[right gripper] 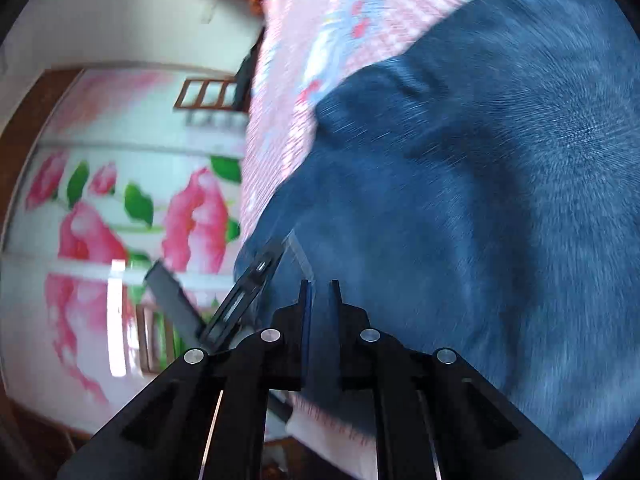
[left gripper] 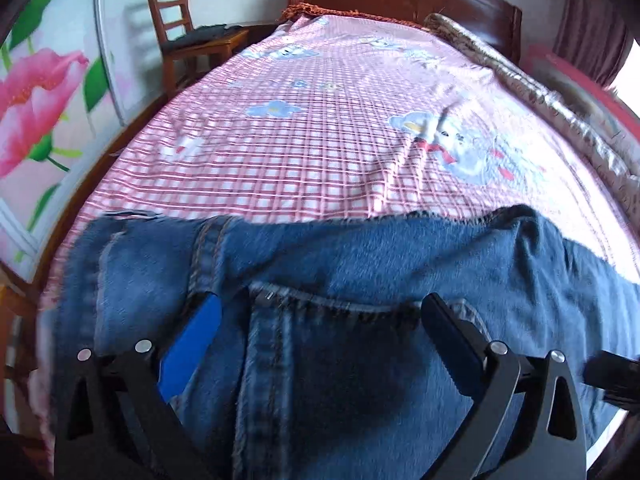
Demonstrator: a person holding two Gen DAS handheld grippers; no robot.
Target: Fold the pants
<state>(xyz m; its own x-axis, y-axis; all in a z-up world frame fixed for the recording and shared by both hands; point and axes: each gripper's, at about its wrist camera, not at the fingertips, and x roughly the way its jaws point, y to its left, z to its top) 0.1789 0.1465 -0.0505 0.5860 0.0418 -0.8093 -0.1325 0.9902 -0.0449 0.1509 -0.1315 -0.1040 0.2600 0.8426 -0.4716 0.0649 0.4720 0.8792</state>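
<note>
Along the near edge of the bed our jeans lie spread, seemingly only part-folded; more folds remain, we judge. Our left gripper hovers wide open over a pocket seam, gripping nothing. Our right gripper is nearly closed; whether it pinches denim we cannot tell. Thick stitched denim, checked cotton sheet.
</note>
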